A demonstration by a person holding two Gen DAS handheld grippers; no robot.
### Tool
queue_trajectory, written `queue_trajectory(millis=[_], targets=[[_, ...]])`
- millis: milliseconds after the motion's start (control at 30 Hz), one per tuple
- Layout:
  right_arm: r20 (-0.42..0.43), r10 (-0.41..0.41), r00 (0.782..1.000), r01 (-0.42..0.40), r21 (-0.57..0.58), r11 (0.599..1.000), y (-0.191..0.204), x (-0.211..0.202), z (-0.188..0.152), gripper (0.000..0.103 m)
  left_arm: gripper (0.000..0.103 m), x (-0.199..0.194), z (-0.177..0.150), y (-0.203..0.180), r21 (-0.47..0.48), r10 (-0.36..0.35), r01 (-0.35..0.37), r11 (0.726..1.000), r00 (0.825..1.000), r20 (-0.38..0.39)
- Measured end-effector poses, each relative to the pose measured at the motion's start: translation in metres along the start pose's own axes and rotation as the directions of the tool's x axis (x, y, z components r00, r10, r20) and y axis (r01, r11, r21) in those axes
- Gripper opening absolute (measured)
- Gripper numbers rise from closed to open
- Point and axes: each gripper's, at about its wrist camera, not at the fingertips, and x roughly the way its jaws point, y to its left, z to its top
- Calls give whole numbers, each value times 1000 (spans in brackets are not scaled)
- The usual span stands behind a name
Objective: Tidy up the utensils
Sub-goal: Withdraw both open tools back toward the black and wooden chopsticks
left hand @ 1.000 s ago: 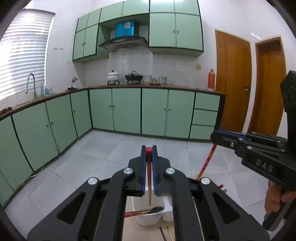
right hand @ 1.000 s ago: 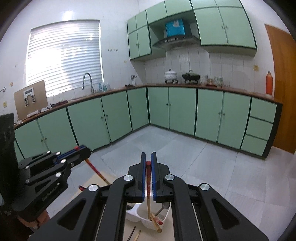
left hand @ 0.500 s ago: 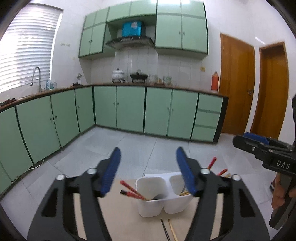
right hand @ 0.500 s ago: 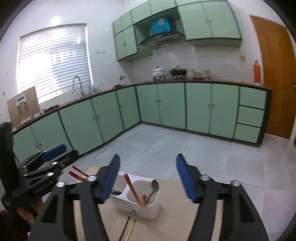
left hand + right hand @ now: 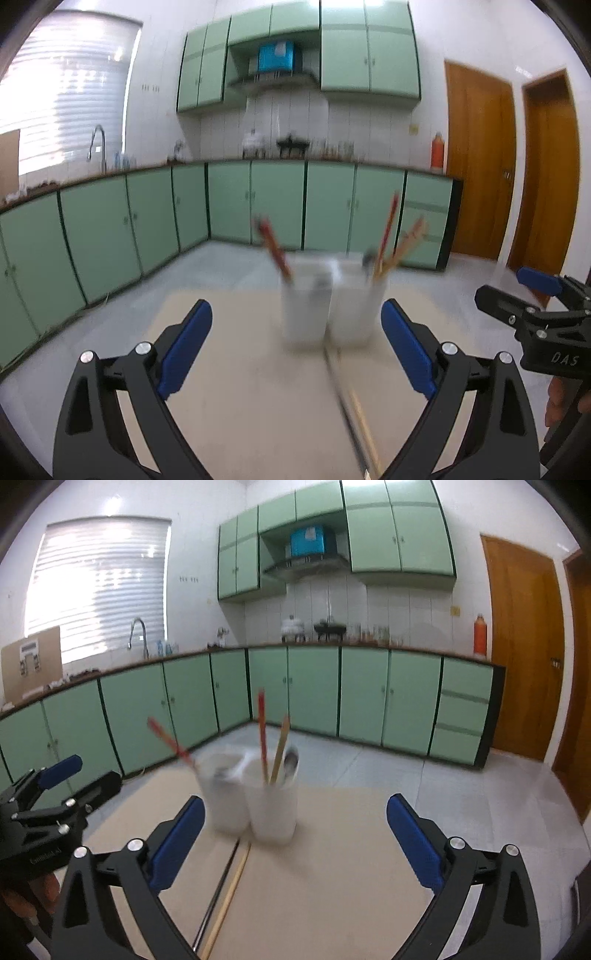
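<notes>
Tabletop [image 5: 332, 886] of pale beige board fills the lower part of both wrist views, its far edge meeting a floor [image 5: 388, 771] of large light grey tiles. Near the far side of the board stands a white two-compartment utensil holder [image 5: 255, 797], blurred in both views. From the right wrist view, its left compartment carries a red-tipped chopstick [image 5: 168, 740] leaning out to the left, and its right compartment holds a red chopstick [image 5: 262, 734], a tan chopstick [image 5: 280, 746] and what looks like a spoon [image 5: 291, 762]. Two loose chopsticks [image 5: 229, 890], one dark and one pale wood, lie side by side on the board just in front of the holder, running toward the camera.

Left gripper [image 5: 295, 354] has its blue-padded jaws spread wide and still widening, with nothing between them but bare board; the holder sits beyond the fingertips. Right gripper [image 5: 295, 840] is likewise spread wide and opening, empty, with the loose chopsticks lying on the board below its left finger. Each gripper shows at the edge of the other's view, with a bit of the person's hand [image 5: 561, 402] on the handle.

Around the room run mint green base cabinets [image 5: 314, 690] under a dark worktop, with matching wall cabinets [image 5: 399, 531] above a range hood [image 5: 306, 563]. White tiles back the counter, where pots [image 5: 328, 629] and an orange flask [image 5: 479, 635] stand. A window with white blinds [image 5: 99, 587] sits over a sink tap [image 5: 138, 635], and brown wooden doors [image 5: 521, 653] close the right wall
</notes>
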Motion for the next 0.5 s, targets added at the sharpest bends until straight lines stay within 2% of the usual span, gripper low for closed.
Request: queue_trajectory(millis=[233, 433, 500], targets=[[-102, 13, 995, -10, 32, 999, 10, 6, -51, 97, 90, 3, -55, 19, 14, 27, -25, 1000, 992, -126], [-156, 28, 987, -21, 43, 999, 20, 7, -83, 96, 90, 0, -81, 31, -21, 42, -46, 999, 986, -159], [-171, 35, 985, -29, 42, 999, 25, 8, -92, 93, 90, -2, -88, 31, -16, 52, -55, 998, 985, -167]])
